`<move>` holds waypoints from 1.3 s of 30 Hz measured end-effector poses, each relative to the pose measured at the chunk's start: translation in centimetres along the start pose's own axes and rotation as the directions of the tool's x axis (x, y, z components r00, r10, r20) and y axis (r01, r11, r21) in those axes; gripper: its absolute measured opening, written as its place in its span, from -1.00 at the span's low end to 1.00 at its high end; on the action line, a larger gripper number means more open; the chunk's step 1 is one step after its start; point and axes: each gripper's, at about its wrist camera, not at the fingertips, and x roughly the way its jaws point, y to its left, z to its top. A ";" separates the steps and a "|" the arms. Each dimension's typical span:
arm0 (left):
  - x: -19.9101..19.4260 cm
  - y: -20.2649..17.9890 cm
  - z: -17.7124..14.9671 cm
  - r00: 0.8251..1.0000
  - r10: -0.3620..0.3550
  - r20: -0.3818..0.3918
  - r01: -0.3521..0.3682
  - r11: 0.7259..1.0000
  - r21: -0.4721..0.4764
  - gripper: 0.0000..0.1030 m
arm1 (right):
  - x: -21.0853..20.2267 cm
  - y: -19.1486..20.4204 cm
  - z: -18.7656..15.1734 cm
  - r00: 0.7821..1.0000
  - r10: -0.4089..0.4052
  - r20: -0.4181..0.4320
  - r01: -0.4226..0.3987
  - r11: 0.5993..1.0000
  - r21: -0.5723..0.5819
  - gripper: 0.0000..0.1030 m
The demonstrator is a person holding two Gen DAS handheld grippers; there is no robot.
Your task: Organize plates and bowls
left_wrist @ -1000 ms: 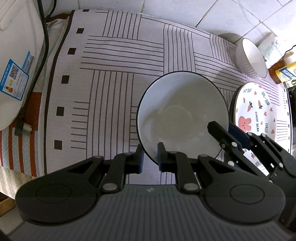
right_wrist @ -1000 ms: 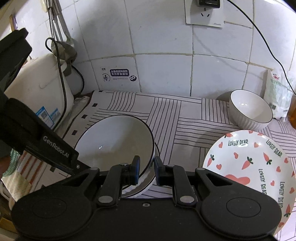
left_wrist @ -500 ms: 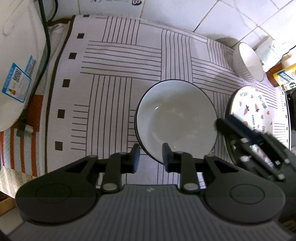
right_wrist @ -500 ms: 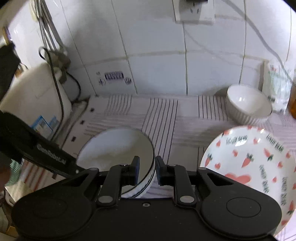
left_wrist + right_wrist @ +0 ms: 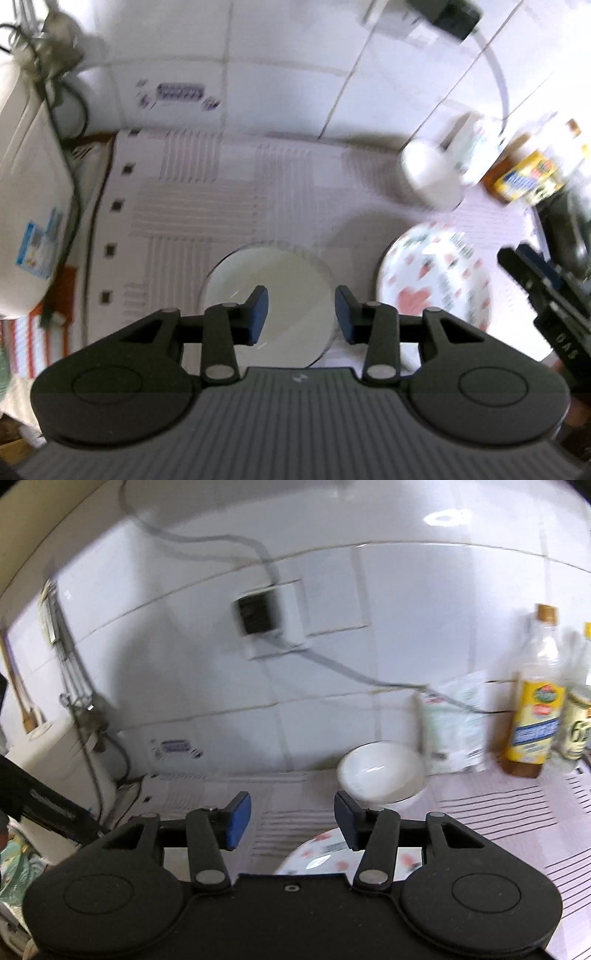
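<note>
On the striped cloth (image 5: 236, 192), two bowls, one carrot plate (image 5: 436, 277); both claws just spreading, empty.

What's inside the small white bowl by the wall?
The small white bowl looks empty, only a glossy white inside; blur hides fine detail. Behind it stands a white packet, its lower part hidden.

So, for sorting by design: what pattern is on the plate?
Pink hearts and lettering on white, best in the left wrist view.
</note>
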 end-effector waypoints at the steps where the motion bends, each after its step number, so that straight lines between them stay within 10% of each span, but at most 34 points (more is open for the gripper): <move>1: 0.0 -0.6 0.3 1.000 -0.009 0.017 0.009 1.000 -0.010 -0.25 | -0.1 -1.1 0.2 1.000 -0.008 0.005 0.008 1.000 0.007 0.08; 15: 7.3 -6.1 3.3 0.987 -0.084 0.138 0.111 0.972 -0.208 0.11 | 5.3 -14.3 2.6 0.995 0.072 -0.063 -0.063 0.990 0.126 0.08; 24: 12.4 -10.3 5.4 0.968 -0.049 0.246 0.070 0.994 -0.079 0.14 | 11.7 -18.0 2.1 0.970 0.155 -0.188 -0.098 0.954 0.285 0.08; 31: 17.6 -12.6 6.8 0.988 0.016 0.151 -0.007 0.998 -0.061 0.14 | 15.6 -19.7 1.2 0.945 0.224 -0.240 -0.085 0.874 0.479 0.04; 39: 20.1 -12.1 8.0 0.996 -0.005 0.094 0.019 0.988 -0.156 -0.16 | 17.5 -19.4 0.6 0.947 0.174 -0.270 -0.023 0.875 0.483 -0.60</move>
